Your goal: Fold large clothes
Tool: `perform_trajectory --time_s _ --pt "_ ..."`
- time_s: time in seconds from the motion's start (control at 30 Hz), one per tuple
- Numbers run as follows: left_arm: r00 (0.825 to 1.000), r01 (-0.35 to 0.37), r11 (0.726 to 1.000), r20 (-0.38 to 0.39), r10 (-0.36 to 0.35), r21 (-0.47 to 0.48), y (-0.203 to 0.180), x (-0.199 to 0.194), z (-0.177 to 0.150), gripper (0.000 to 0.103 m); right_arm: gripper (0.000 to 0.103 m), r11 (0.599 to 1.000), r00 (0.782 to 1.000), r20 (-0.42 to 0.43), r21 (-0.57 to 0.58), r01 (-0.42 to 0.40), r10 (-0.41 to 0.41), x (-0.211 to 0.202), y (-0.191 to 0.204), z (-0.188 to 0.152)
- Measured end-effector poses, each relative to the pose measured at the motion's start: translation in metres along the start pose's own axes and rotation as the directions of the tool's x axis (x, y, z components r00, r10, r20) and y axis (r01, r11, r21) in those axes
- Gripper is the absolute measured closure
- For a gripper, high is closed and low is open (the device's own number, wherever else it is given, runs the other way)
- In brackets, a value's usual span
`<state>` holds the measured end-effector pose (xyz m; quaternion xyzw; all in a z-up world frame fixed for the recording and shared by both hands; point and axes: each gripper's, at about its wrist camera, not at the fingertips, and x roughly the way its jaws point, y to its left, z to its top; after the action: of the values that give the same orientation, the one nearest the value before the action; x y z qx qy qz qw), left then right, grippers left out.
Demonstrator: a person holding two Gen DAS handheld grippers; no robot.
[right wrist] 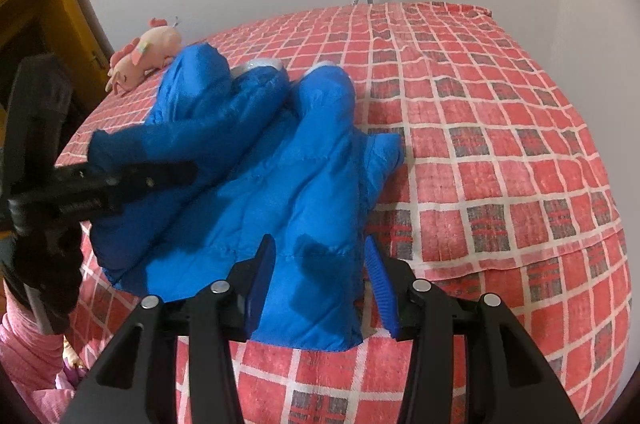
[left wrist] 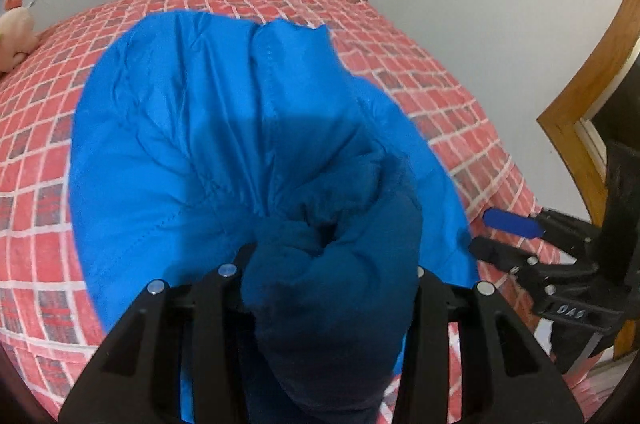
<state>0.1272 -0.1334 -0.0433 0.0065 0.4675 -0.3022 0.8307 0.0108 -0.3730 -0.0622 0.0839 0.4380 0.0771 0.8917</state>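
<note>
A blue padded jacket (right wrist: 280,183) lies on the bed, partly folded, with a sleeve (right wrist: 192,135) lifted across it. My left gripper (left wrist: 328,264) is shut on a bunched part of the jacket (left wrist: 224,127), which fills the space between its fingers; it also shows at the left of the right wrist view (right wrist: 120,171), holding the sleeve end. My right gripper (right wrist: 320,288) is open, with its blue pads either side of the jacket's near hem, not clamped. It shows at the right edge of the left wrist view (left wrist: 496,236), beside the jacket's edge.
The bed (right wrist: 500,143) has a red checked cover and runs to white walls. A pink plush toy (right wrist: 140,57) lies at the far left of the bed. A wooden door frame (left wrist: 592,75) stands to the right. A pink sleeve (right wrist: 28,364) is at the lower left.
</note>
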Motion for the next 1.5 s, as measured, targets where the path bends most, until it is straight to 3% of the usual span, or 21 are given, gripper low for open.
perform_trajectory --time_s 0.27,0.37,0.5,0.6,0.73,0.8,0.9,0.97,1.03,1.13,1.33,1.5 --pt "0.999 -0.031 0.999 0.034 0.030 0.024 -0.004 0.009 -0.012 0.064 0.056 1.000 1.000 -0.011 0.008 -0.005 0.005 0.007 0.000 0.000" --pt "0.999 -0.016 0.999 0.032 0.015 0.032 -0.008 0.001 -0.010 0.059 0.053 1.000 1.000 -0.001 -0.002 -0.001 0.001 0.003 0.003 0.002" --pt "0.997 0.066 0.997 0.034 -0.068 0.045 -0.014 -0.023 -0.013 0.039 0.050 1.000 1.000 0.015 -0.015 0.006 -0.006 -0.003 0.006 0.009" --pt "0.985 0.168 0.986 0.040 -0.169 0.023 -0.015 -0.045 -0.013 0.034 0.049 1.000 1.000 0.027 -0.015 0.001 -0.001 -0.007 0.005 0.018" --pt "0.971 0.220 0.975 0.099 -0.220 0.009 -0.003 -0.079 -0.009 0.034 0.045 0.999 0.999 0.027 -0.008 -0.034 0.034 -0.009 0.004 0.035" --pt "0.976 0.165 0.986 0.144 -0.163 -0.006 0.007 -0.091 -0.005 0.034 0.044 0.998 0.998 0.014 -0.006 -0.061 0.062 -0.007 0.007 0.046" --pt "0.979 0.016 0.998 0.203 -0.004 -0.053 0.031 -0.098 0.002 0.034 0.037 0.994 0.994 -0.014 -0.011 -0.111 0.111 0.000 0.019 0.062" --pt "0.961 -0.135 0.988 0.233 0.149 -0.074 0.044 -0.095 0.006 0.034 0.027 0.989 0.988 -0.039 -0.013 -0.150 0.149 0.008 0.026 0.072" --pt "0.941 -0.228 0.970 0.235 0.243 -0.087 0.052 -0.087 0.008 0.034 0.026 0.983 0.981 -0.068 0.006 -0.181 0.181 0.019 0.031 0.081" --pt "0.949 -0.222 0.970 0.206 0.238 -0.098 0.069 -0.076 0.009 0.034 0.025 0.974 0.967 -0.126 0.052 -0.219 0.223 0.041 0.036 0.095" --pt "0.970 -0.162 0.977 0.157 0.183 -0.140 0.092 -0.058 0.009 0.034 0.025 0.973 0.953 -0.203 0.080 -0.215 0.227 0.073 0.045 0.103" --pt "0.976 -0.146 0.976 0.140 0.169 -0.164 0.102 -0.051 0.003 0.034 0.023 0.968 0.936 -0.249 0.110 -0.227 0.248 0.096 0.050 0.108"
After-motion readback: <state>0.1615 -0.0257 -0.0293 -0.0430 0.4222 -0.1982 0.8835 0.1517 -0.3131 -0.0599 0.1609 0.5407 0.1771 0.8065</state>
